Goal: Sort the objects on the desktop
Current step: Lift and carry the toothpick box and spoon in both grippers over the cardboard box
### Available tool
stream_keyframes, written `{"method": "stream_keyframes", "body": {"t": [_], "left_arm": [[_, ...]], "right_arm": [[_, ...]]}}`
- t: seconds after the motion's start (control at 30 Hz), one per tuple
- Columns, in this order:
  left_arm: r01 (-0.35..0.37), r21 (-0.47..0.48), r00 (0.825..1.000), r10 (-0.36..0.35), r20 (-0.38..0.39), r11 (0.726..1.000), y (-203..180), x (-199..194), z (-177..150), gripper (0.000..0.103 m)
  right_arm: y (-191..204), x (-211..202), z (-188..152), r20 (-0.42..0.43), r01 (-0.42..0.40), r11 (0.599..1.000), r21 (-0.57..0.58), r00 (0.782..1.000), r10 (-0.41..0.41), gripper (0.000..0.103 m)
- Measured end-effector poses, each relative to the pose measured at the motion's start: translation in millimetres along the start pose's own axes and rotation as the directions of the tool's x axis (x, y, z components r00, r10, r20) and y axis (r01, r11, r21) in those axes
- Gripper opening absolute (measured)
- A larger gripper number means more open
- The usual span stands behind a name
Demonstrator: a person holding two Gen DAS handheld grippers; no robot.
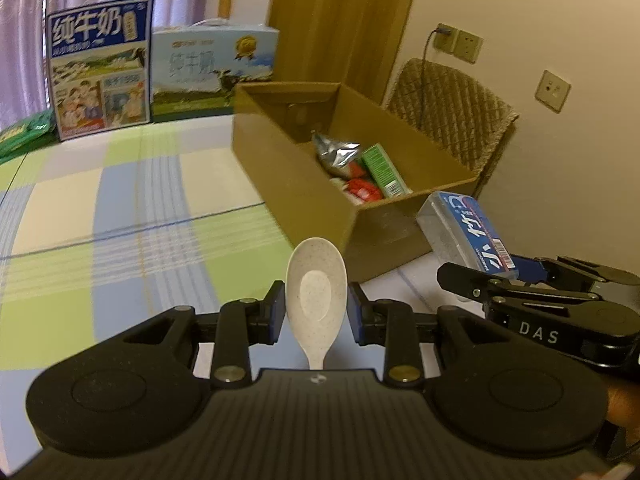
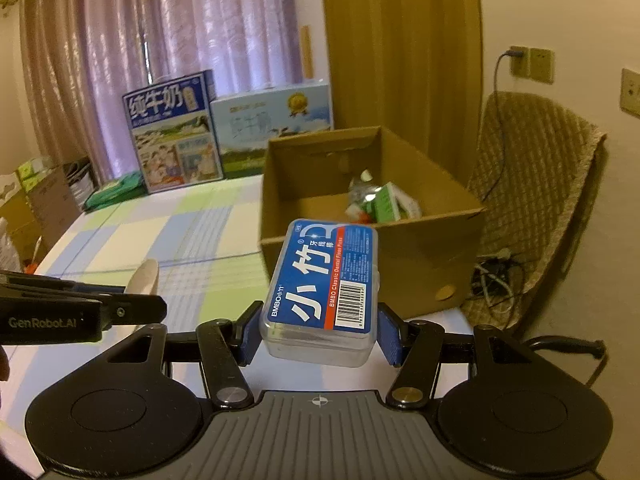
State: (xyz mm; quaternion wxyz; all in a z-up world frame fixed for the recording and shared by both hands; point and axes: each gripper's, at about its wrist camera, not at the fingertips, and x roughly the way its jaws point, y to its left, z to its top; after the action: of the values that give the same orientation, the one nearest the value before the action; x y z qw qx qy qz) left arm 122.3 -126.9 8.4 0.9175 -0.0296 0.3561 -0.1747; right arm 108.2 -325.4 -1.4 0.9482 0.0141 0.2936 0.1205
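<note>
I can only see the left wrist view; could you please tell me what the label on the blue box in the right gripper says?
Observer: The floss pick box reads "BMBO Classic Dental Floss Picks".
Operator: Is the right gripper holding it squarely?
Observer: Its blue pads clamp the box's near end, label up, above the tablecloth.
Operator: Anything left of the table I'm missing?
Observer: Yes, open cardboard cartons stand beside the table's left edge.
</note>
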Motion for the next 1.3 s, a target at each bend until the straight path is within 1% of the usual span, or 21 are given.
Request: {"method": "stream_keyframes", "body": {"t": [0.33, 0.5, 0.73, 1.07, 1.3], "left_arm": [[0.047, 0.035, 0.999, -0.048, 0.027, 0.998, -30, 6, 28, 0.027], [0.064, 0.033, 0.997, -0.065, 0.036, 0.997, -40, 11, 41, 0.027], [0.070, 0.032, 0.996, -0.072, 0.043, 0.997, -45, 20, 59, 0.027], [0.071, 0.035, 0.996, -0.073, 0.042, 0.997, -48, 27, 67, 0.027], [0.075, 0.033, 0.996, -0.077, 0.046, 0.997, -49, 34, 80, 0.027]], "right_arm": [[-28, -9, 15, 0.040, 0.031, 0.999, 0.024, 0.999, -0.032, 0.055], [-39, -10, 24, 0.053, 0.040, 0.999, 0.021, 0.998, -0.041, 0.055], [-51, -7, 34, 0.062, 0.045, 0.999, 0.020, 0.997, -0.046, 0.055], [-59, 1, 49, 0.076, 0.039, 0.999, 0.014, 0.996, -0.040, 0.055], [-65, 9, 62, 0.075, 0.029, 1.000, -0.003, 0.997, -0.029, 0.055]]}}
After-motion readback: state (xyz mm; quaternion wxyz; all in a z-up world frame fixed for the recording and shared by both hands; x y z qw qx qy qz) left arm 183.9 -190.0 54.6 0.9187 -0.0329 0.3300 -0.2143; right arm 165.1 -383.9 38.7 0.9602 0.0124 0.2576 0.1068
